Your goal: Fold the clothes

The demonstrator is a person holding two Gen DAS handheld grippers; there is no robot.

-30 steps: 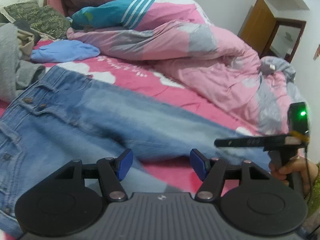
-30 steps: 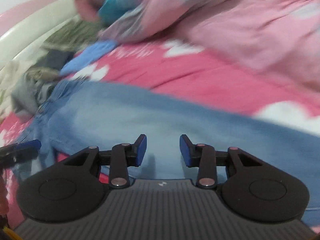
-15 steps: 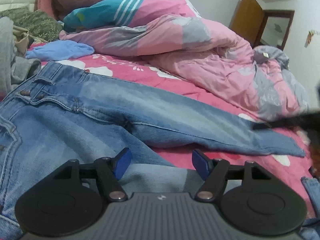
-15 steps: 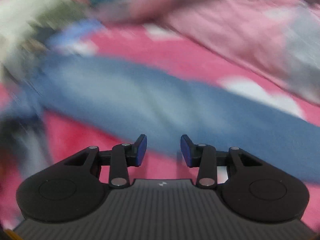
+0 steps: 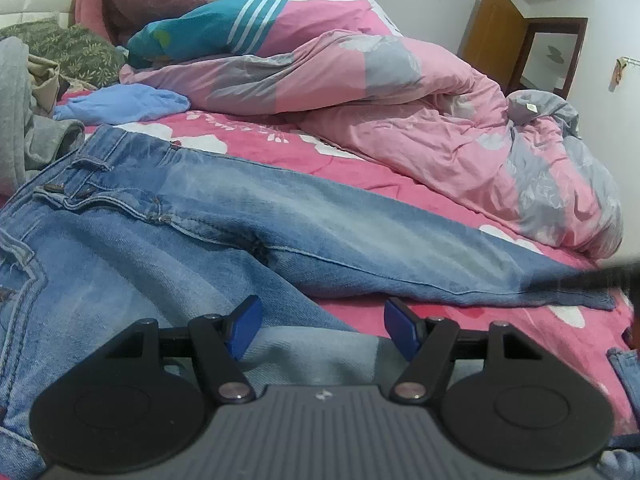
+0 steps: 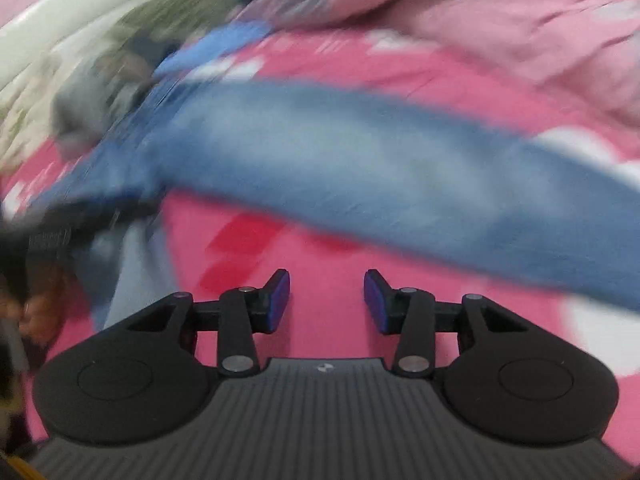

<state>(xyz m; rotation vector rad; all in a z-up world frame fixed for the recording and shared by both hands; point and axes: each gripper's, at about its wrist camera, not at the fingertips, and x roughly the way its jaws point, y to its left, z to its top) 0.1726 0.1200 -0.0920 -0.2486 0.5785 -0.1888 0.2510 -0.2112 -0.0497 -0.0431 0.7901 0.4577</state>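
**Jeans spread on the bed, both grippers empty**

Left wrist view, bottom of frame: left gripper (image 5: 321,330), blue pads spread wide, nothing pinched – pale denim lies under and between the fingers. The jeans (image 5: 208,216) fill the lower left and centre, waistband at left edge, one leg running right to a hem at mid-right. A blurred dark bar crosses that hem at the right edge – cannot tell what it is.

Right wrist view, heavily blurred: right gripper (image 6: 326,300) at bottom centre, jaws opening, only the pink bedsheet (image 6: 320,248) showing in the gap. The jeans' leg (image 6: 360,152) lies as a blue band across mid-frame, above the fingertips and apart from them.

Farther back in the left view: blue garment (image 5: 120,106) at upper left, grey clothes (image 5: 24,120) at the left edge, crumpled pink duvet (image 5: 400,100) across the upper centre and right. Wooden door (image 5: 496,40) at upper right.
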